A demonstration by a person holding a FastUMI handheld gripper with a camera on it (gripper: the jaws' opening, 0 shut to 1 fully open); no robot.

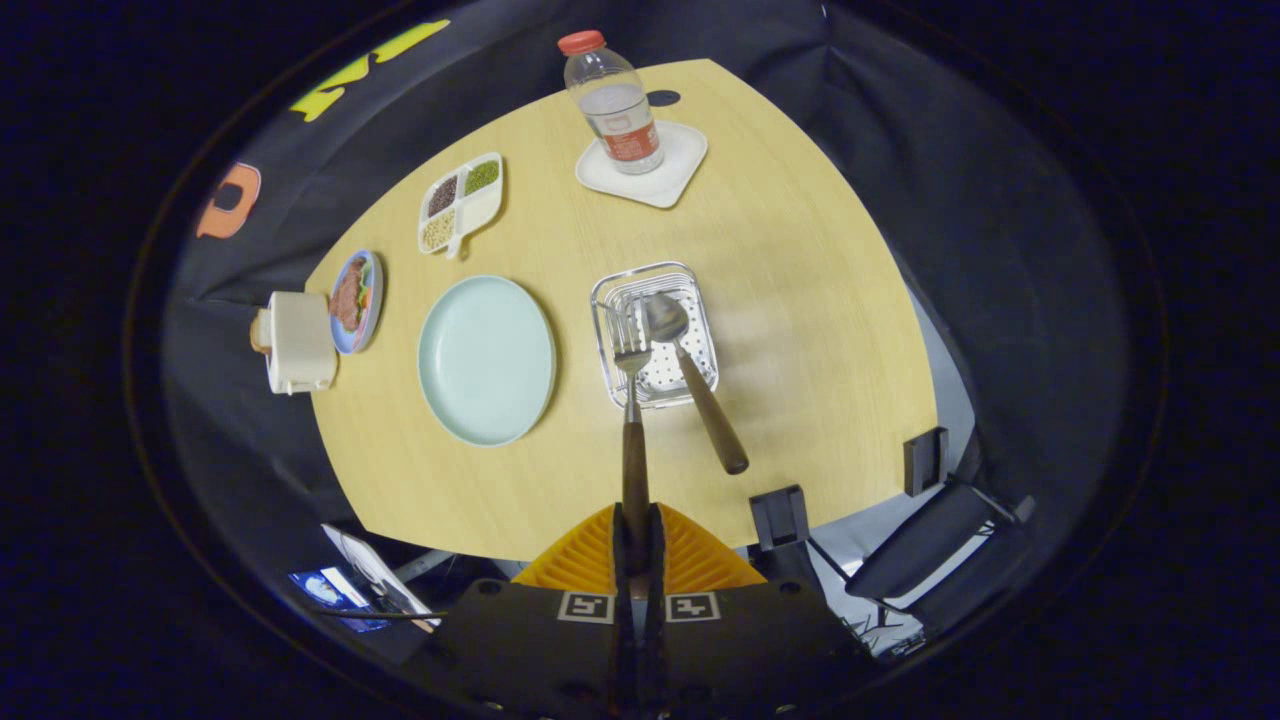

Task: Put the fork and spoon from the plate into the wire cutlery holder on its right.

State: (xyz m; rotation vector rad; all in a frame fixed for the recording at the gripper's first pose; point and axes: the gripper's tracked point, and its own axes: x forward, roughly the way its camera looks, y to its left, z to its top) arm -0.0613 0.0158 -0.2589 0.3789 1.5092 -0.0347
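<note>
My gripper [636, 535] hangs high above the table [800, 300], fingers clamped on fork [633, 400] handle; tines point down into wire holder [655, 335], spoon [690, 375] leaning there, plate [486, 358] bare

Table [800, 330]: plate [486, 360], holder [655, 335], coaster [642, 165].

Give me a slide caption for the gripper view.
Hand-held gripper holds fork over wire holder; spoon inside.
</note>
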